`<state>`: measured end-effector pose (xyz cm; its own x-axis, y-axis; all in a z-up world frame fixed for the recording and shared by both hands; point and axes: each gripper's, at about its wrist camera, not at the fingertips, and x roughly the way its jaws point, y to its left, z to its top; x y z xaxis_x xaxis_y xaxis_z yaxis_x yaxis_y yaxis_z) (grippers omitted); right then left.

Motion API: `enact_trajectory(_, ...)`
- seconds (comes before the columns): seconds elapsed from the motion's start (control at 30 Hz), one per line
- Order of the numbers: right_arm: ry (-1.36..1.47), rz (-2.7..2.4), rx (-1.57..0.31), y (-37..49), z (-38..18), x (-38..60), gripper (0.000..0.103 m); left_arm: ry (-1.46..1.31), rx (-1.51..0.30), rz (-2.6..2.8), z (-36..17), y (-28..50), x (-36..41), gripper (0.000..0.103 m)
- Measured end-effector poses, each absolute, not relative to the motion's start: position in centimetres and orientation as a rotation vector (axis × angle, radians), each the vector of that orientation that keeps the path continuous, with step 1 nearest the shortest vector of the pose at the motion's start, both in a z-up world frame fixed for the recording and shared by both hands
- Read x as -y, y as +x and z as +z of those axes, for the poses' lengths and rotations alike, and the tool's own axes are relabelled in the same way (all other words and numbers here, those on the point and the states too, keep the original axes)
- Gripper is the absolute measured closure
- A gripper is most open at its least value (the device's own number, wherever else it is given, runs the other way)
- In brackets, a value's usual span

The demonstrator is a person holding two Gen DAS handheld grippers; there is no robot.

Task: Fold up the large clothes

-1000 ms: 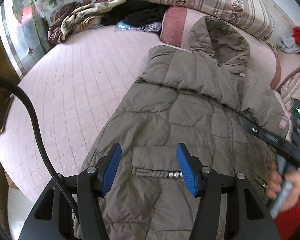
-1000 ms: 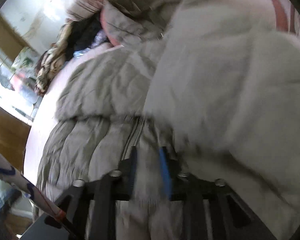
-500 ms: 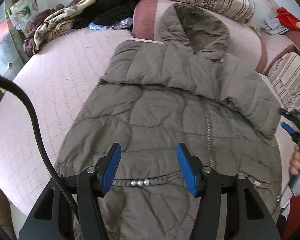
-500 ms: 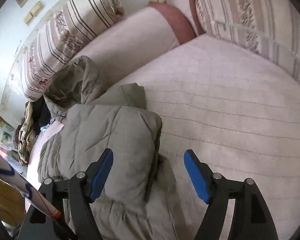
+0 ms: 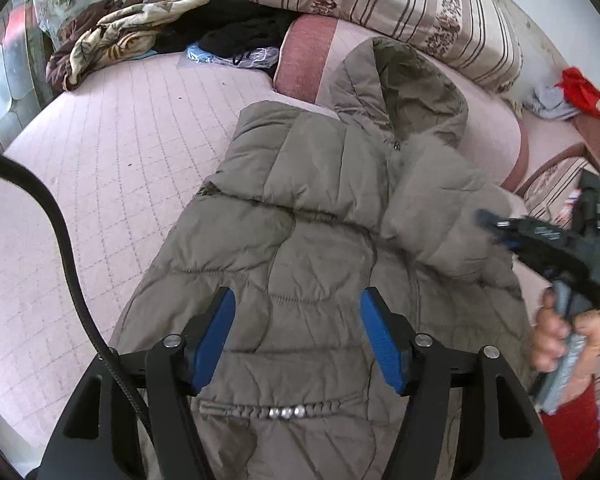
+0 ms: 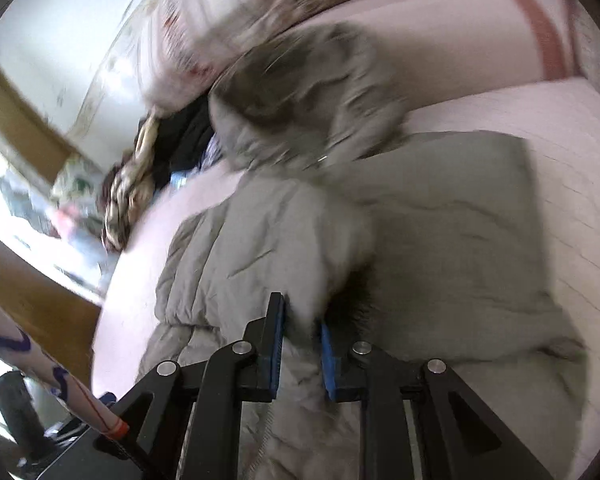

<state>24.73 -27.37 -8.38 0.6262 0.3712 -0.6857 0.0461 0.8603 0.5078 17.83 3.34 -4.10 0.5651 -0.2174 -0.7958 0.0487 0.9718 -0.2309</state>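
An olive-grey hooded puffer coat [image 5: 312, 248] lies front up on the pink quilted bed [image 5: 112, 168], hood [image 5: 404, 80] toward the pillows. Both sleeves are folded across the chest. My left gripper [image 5: 296, 336] is open and empty, hovering above the coat's lower front. My right gripper [image 6: 302, 354] is shut on a fold of the coat's sleeve [image 6: 324, 264]. It shows in the left wrist view [image 5: 500, 232] at the coat's right side, held by a hand. The right wrist view is blurred by motion.
A striped bolster [image 5: 380, 4] and a pink pillow [image 5: 308, 52] lie at the bed's head. A heap of clothes [image 5: 140, 36] sits at the far left corner. Red and grey cloth [image 5: 572, 92] lies at the far right. A black cable [image 5: 64, 240] crosses the left side.
My right gripper was shut on the sleeve, opened half a second ago, and is now shut on the sleeve again. My left gripper moved back, then forward over the coat, staying open.
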Motion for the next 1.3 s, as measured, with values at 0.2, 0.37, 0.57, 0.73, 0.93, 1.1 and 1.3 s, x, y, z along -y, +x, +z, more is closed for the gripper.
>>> enact_trajectory(0.2, 0.614, 0.289, -0.909, 26.8, -9.2, 25.0, 0.042, -0.148, -0.947, -0.201, -3.9, 19.8, -2.1, 0.035)
enact_trajectory(0.37, 0.671, 0.375, -0.803, 23.8, -5.6, 26.7, 0.015, -0.053, -0.932, -0.269, -3.9, 21.1, 1.8, 0.034)
enact_trajectory(0.57, 0.747, 0.291, -0.757, 19.8, -6.6, 30.5, 0.012, 0.123, -0.919, -0.353, -5.0, 21.6, 9.7, 0.034)
enact_trajectory(0.73, 0.813, 0.135, -0.693, 16.8, -9.1, 35.1, 0.012, 0.263, -0.916, -0.419, -7.0, 22.5, 16.2, 0.034)
enact_trajectory(0.93, 0.886, 0.048, -0.677, 16.5, -10.8, 39.2, 0.012, 0.317, -0.943, -0.361, -9.3, 25.2, 19.7, 0.034)
enact_trajectory(1.1, 0.844, 0.022, -0.699, 17.3, -11.0, 39.5, 0.012, 0.269, -0.971, -0.347, -8.9, 26.1, 19.2, 0.078)
enact_trajectory(1.3, 0.822, -0.009, -0.731, 17.3, -11.7, 39.3, 0.012, 0.106, -0.96, -0.323, -5.9, 27.9, 14.6, 0.081)
